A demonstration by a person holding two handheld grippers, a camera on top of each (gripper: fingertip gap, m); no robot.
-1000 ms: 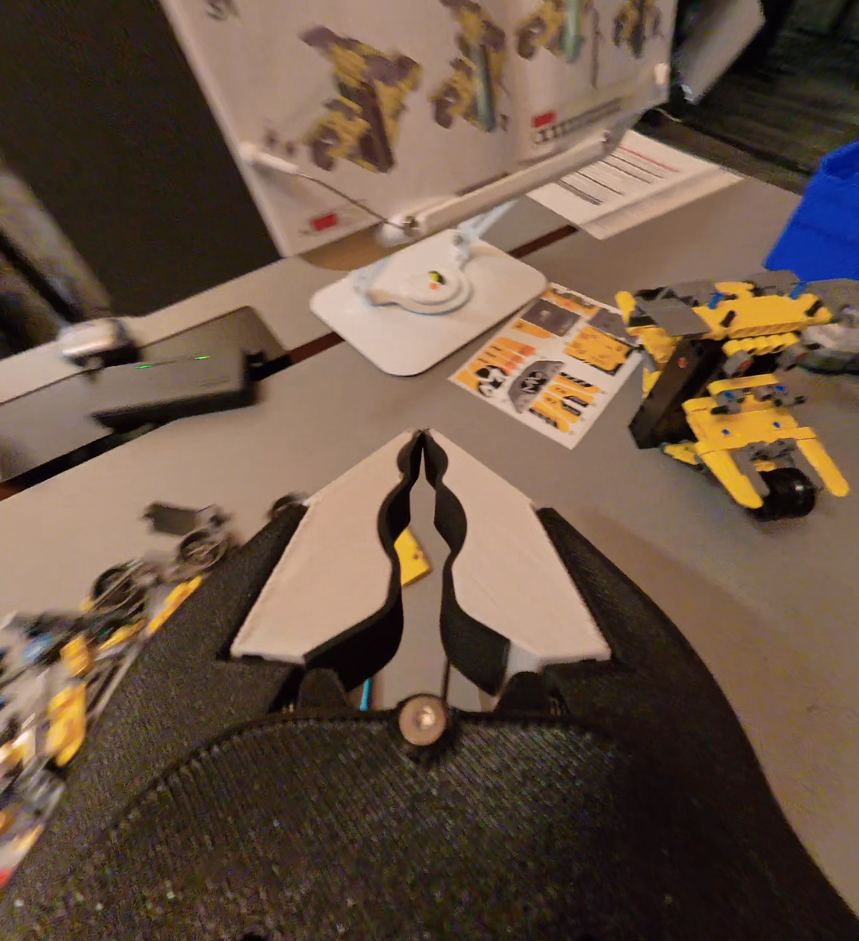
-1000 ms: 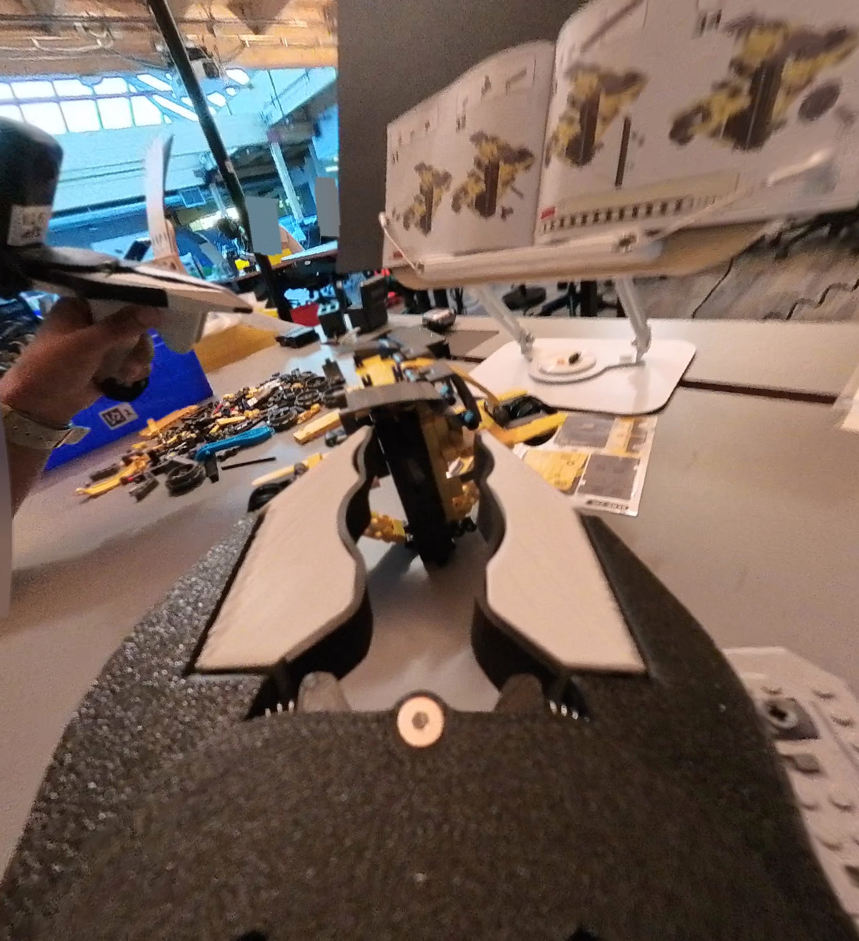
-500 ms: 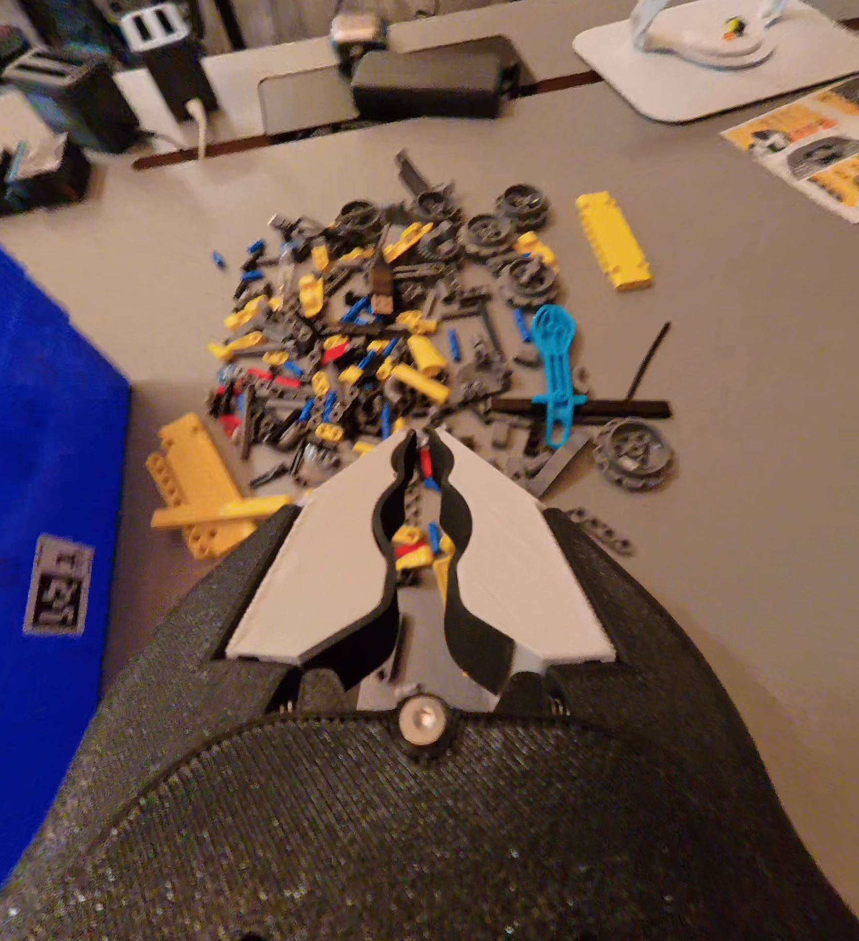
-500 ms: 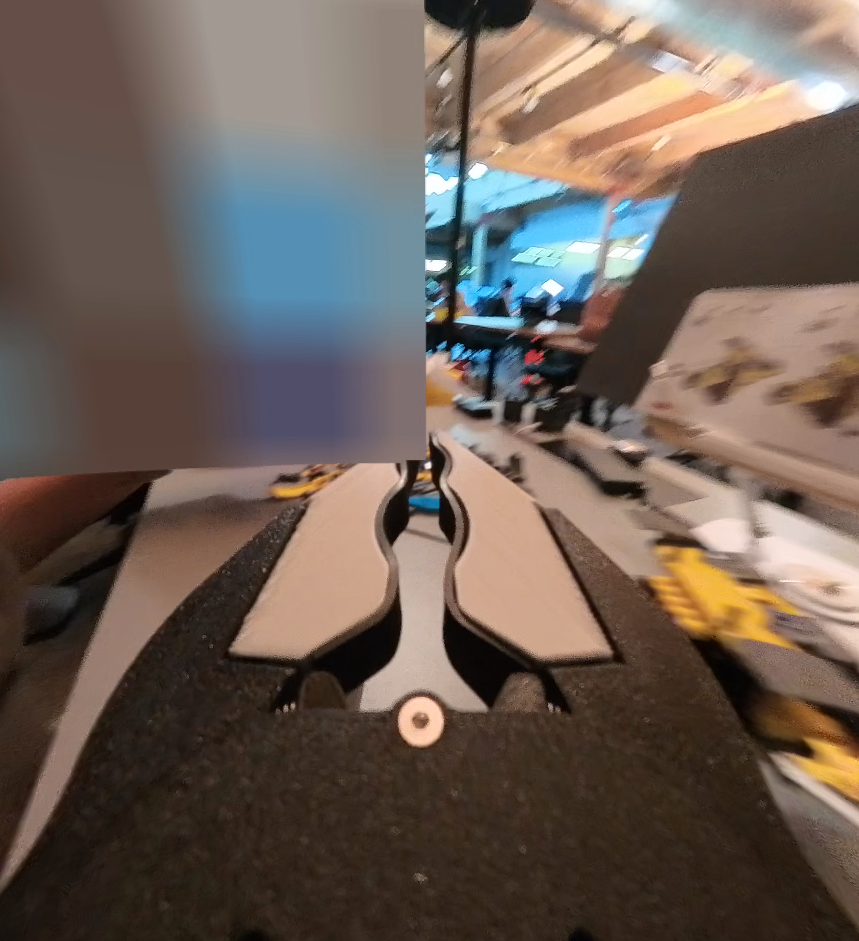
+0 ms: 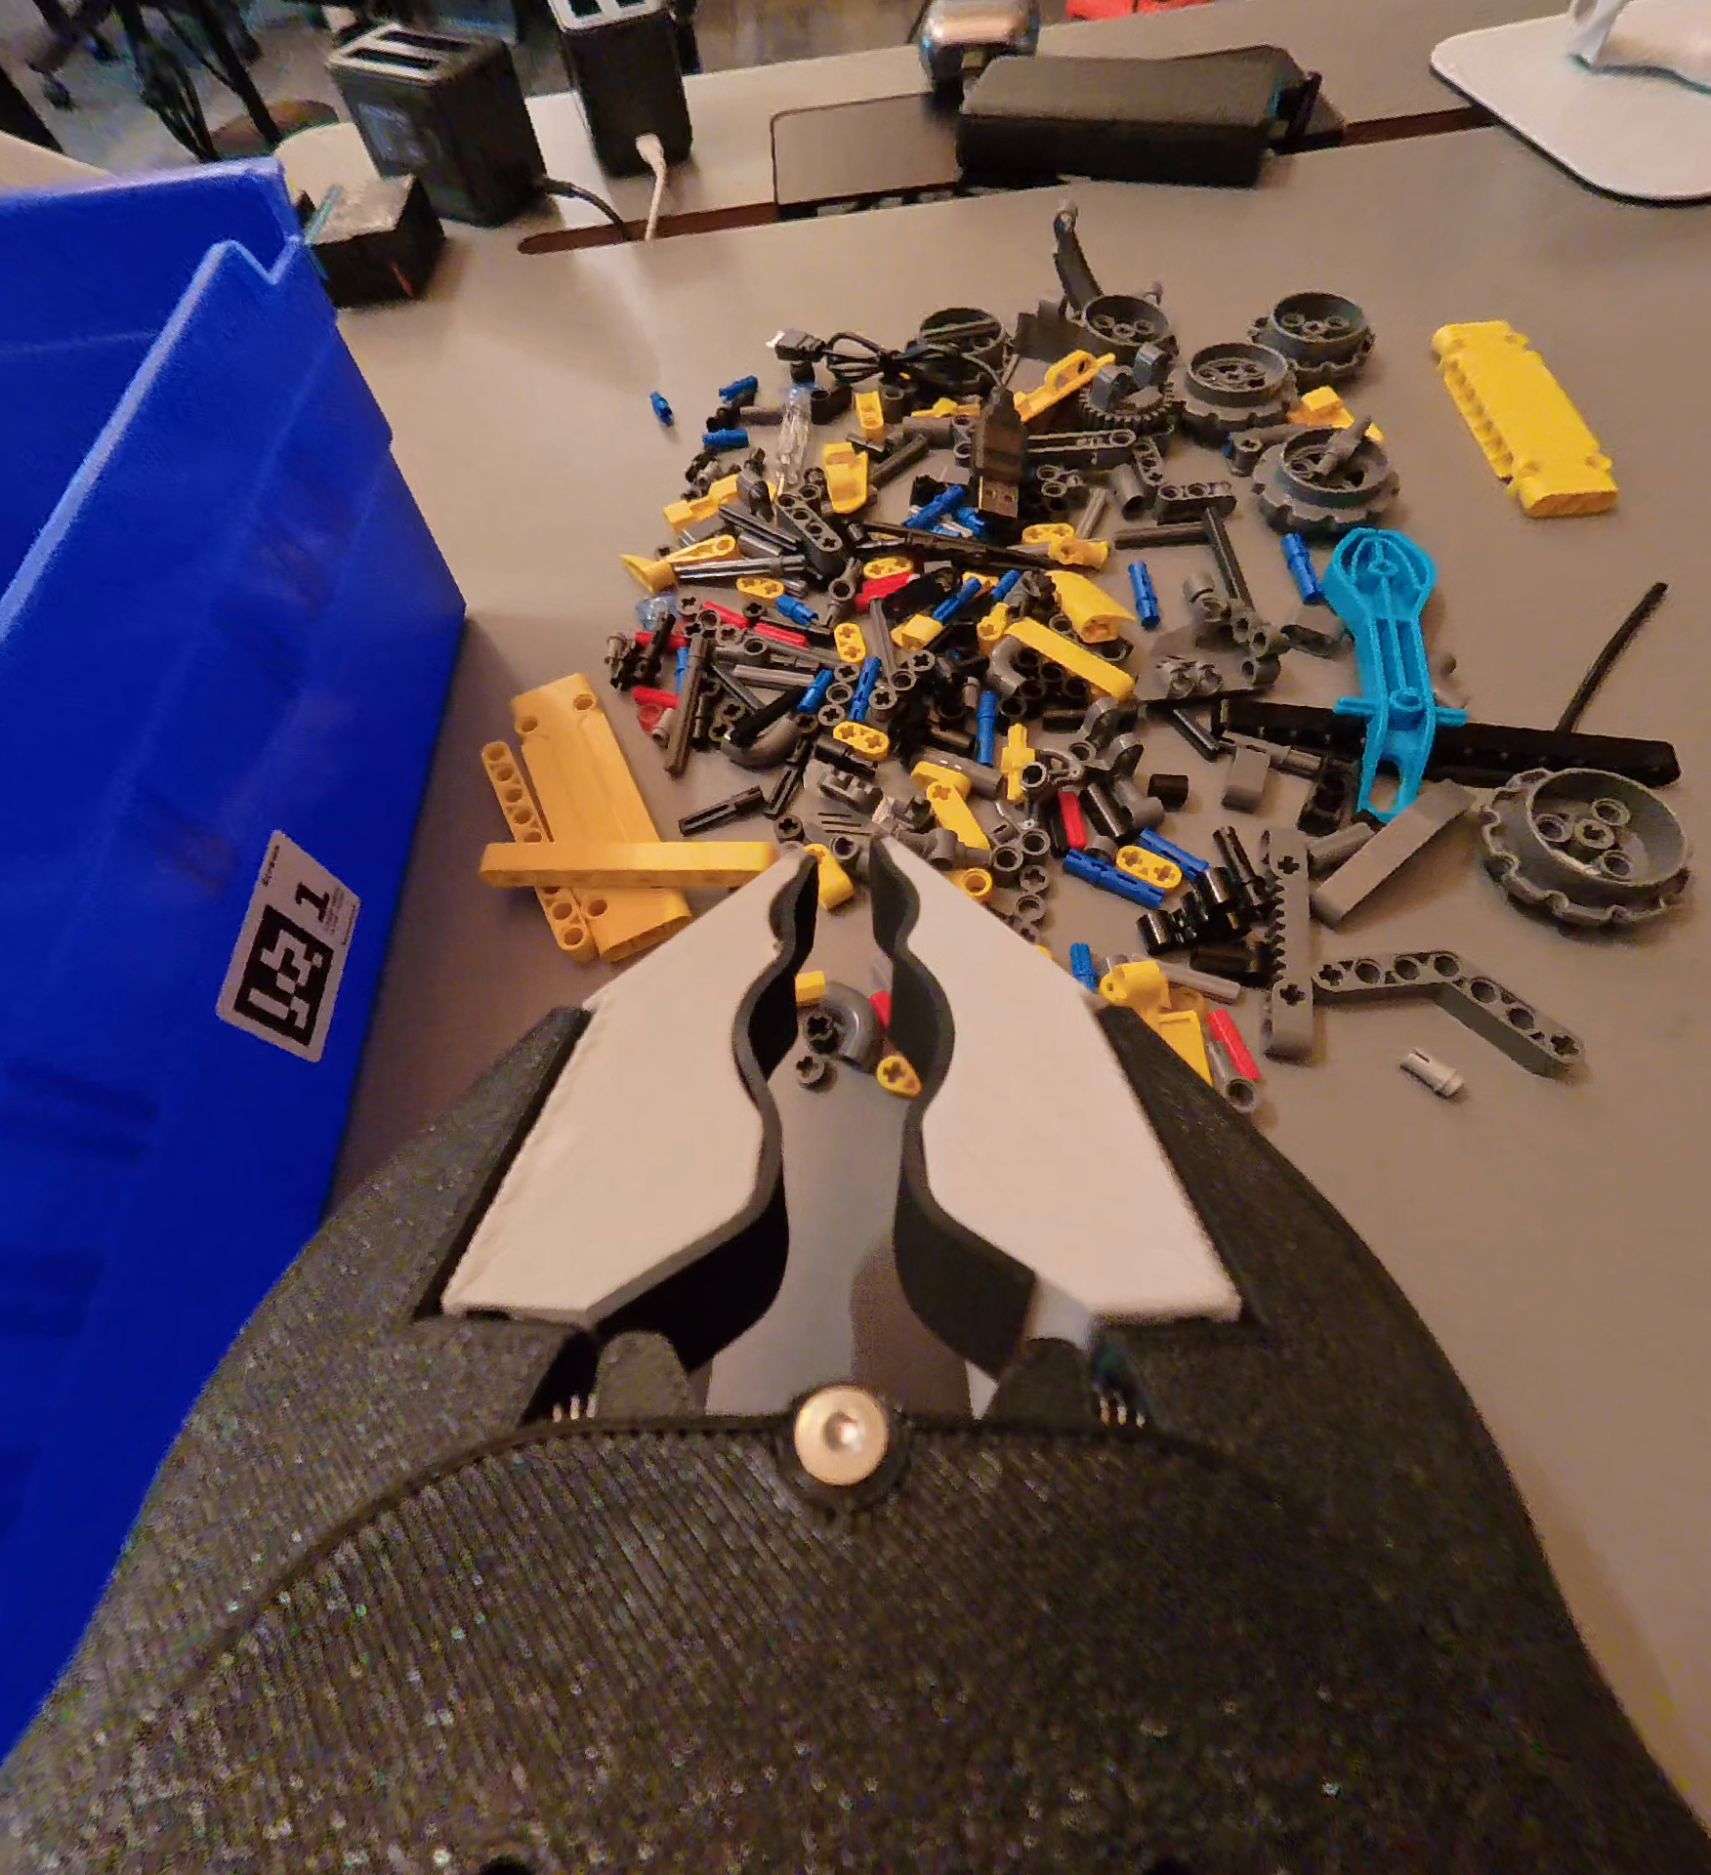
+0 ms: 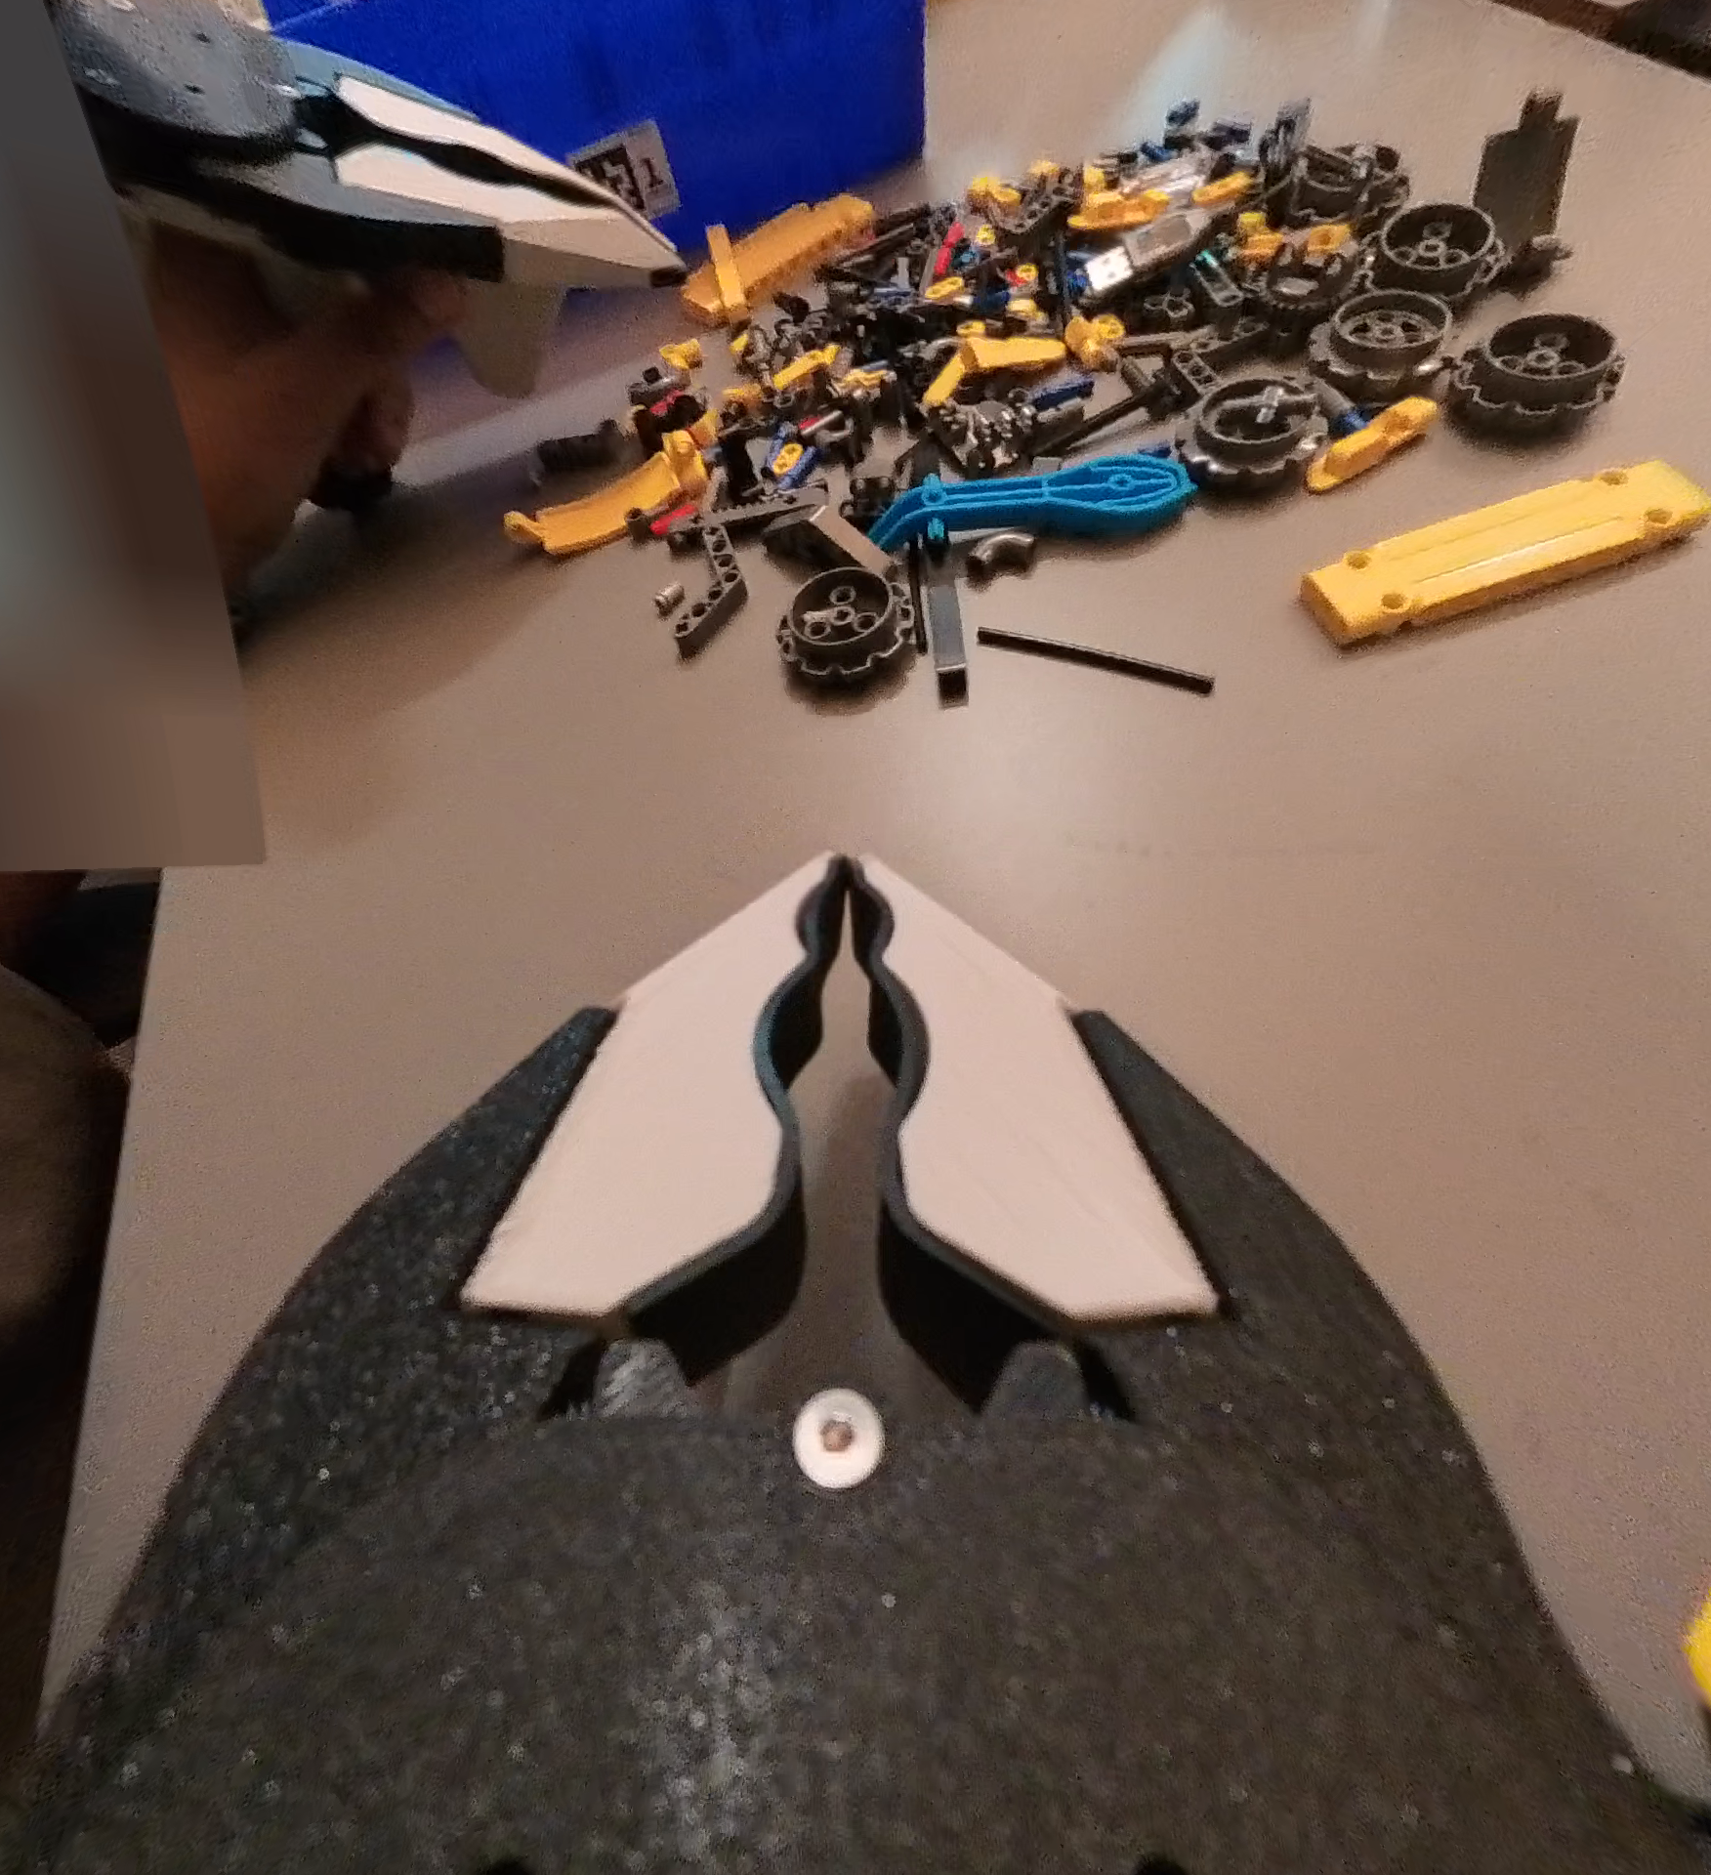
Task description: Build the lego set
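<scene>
The pile of building-toy parts (image 5: pixel 1014 649) lies on the grey counter (image 5: pixel 1440 1268), just beside the blue bin (image 5: pixel 151 710); only the left wrist view shows small pieces between the left gripper (image 5: pixel 843 862), whose fingers stand slightly apart and hold nothing. The right gripper (image 6: pixel 843 862), tips together and empty, is over bare counter well apart from the pile. A turquoise tool (image 6: pixel 1044 497) and grey wheels (image 6: pixel 841 624) lie at the pile's near edge.

A grey worktop (image 5: pixel 1592 1268) carries a heap of yellow, black, grey, blue and red building pieces (image 5: pixel 933 649). A cyan forked piece (image 5: pixel 1384 660) lies at 3 o'clock of the heap, a yellow ribbed panel (image 5: pixel 1523 431) at 2 o'clock. A bright blue bin (image 5: pixel 151 710) with a black-and-white square tag (image 5: pixel 288 949) stands at 9 o'clock. The left gripper (image 5: pixel 843 862) and right gripper (image 6: pixel 843 867) show pale grey jaws edged black on speckled black bodies.
</scene>
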